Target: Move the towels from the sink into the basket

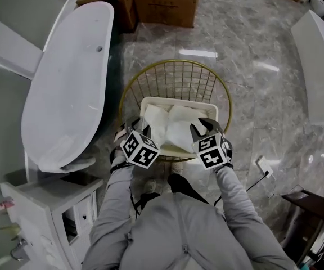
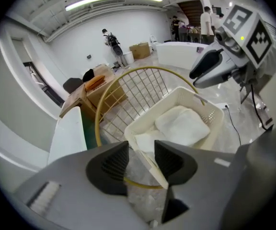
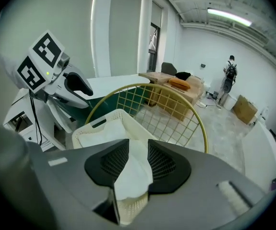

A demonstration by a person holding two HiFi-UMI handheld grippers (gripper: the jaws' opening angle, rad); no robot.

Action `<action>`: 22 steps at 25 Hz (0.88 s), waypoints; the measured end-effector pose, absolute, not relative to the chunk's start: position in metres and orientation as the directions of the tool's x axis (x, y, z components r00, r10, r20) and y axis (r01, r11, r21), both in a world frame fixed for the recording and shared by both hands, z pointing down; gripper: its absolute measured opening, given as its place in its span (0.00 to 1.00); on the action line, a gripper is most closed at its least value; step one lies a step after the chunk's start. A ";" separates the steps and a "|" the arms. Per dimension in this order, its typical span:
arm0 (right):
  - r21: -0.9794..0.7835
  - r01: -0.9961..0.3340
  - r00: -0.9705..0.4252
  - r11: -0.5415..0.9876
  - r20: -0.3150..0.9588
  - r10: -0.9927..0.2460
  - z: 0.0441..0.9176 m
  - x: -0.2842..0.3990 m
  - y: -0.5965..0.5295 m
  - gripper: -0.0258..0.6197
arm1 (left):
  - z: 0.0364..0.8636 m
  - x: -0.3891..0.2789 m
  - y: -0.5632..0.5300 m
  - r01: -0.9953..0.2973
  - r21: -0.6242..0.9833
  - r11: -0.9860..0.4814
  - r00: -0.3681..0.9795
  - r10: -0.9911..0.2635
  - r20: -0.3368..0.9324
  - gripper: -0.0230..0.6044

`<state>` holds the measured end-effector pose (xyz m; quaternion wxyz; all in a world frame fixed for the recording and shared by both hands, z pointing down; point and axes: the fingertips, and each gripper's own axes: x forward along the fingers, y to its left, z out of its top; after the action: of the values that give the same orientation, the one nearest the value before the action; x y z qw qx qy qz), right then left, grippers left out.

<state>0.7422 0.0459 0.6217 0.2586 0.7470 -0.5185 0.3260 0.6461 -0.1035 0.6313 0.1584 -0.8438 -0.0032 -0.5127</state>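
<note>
A white plastic basket (image 1: 176, 100) sits inside a round gold wire basket (image 1: 173, 75). Folded white towels (image 1: 176, 125) lie in it. My left gripper (image 1: 142, 129) is at the basket's near left corner, and in the left gripper view (image 2: 142, 159) its jaws close on the cream rim (image 2: 147, 163). My right gripper (image 1: 205, 127) is at the near right corner. In the right gripper view (image 3: 138, 159) its jaws close on the rim, with a towel (image 3: 131, 176) between the pads above the perforated wall (image 3: 128, 207). No sink shows.
A white bathtub (image 1: 66, 94) stands to the left of the wire basket, and a white cabinet (image 1: 49, 207) is near my left side. Cardboard boxes (image 1: 165, 1) stand beyond the basket. Another white tub (image 1: 319, 66) is at the right. The floor is polished marble.
</note>
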 end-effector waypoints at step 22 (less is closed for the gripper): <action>0.146 -0.974 -0.075 0.174 0.516 -0.853 0.481 0.499 -0.121 0.22 | 0.469 0.271 -0.186 -0.592 -0.404 -0.697 0.348 -0.673 0.652 0.39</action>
<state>0.4995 -0.1207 0.4807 0.2524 0.6315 -0.7233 0.1196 0.2712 -0.1864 0.4691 0.0483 -0.8194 0.3861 -0.4208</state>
